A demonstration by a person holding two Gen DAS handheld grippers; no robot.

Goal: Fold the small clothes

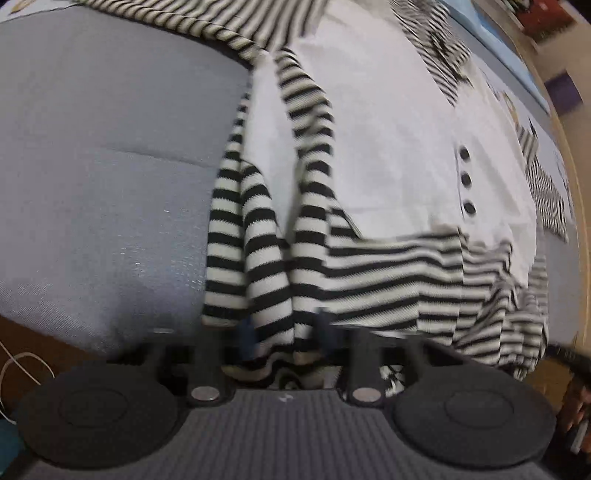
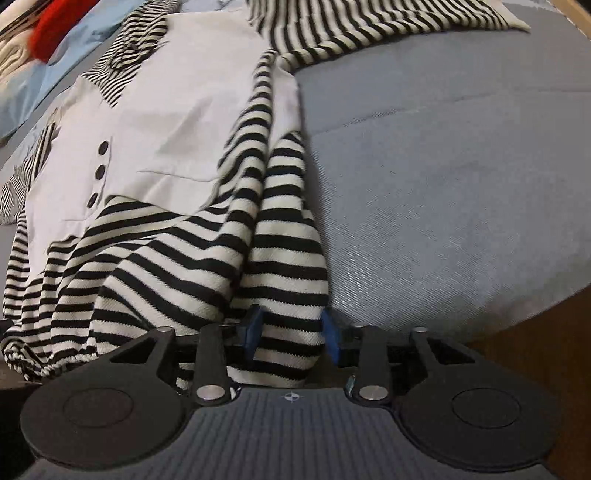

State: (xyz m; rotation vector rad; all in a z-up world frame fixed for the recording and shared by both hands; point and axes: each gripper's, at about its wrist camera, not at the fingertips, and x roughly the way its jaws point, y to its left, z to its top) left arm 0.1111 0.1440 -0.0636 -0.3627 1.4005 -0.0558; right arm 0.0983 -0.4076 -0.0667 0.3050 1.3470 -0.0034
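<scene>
A small white garment (image 1: 388, 129) with three black buttons (image 1: 466, 180) and black-and-white striped trim lies on a grey padded surface (image 1: 110, 147). In the left wrist view, my left gripper (image 1: 284, 332) is shut on a bunched fold of the striped hem (image 1: 266, 258), which hangs up out of the fingers. In the right wrist view the same garment (image 2: 177, 110) shows its buttons (image 2: 99, 171). My right gripper (image 2: 291, 332) has its blue pads (image 2: 253, 330) pressed on both sides of a striped fold (image 2: 288, 258). Both views are slightly blurred.
A second striped piece (image 2: 369, 26) lies across the far edge of the grey surface (image 2: 443, 184). Something red (image 2: 51, 29) and a light blue cloth (image 2: 22, 96) sit at the far left. Brown wood (image 2: 535, 350) lies below the surface's edge, and a white cable (image 1: 18, 365) shows at the left.
</scene>
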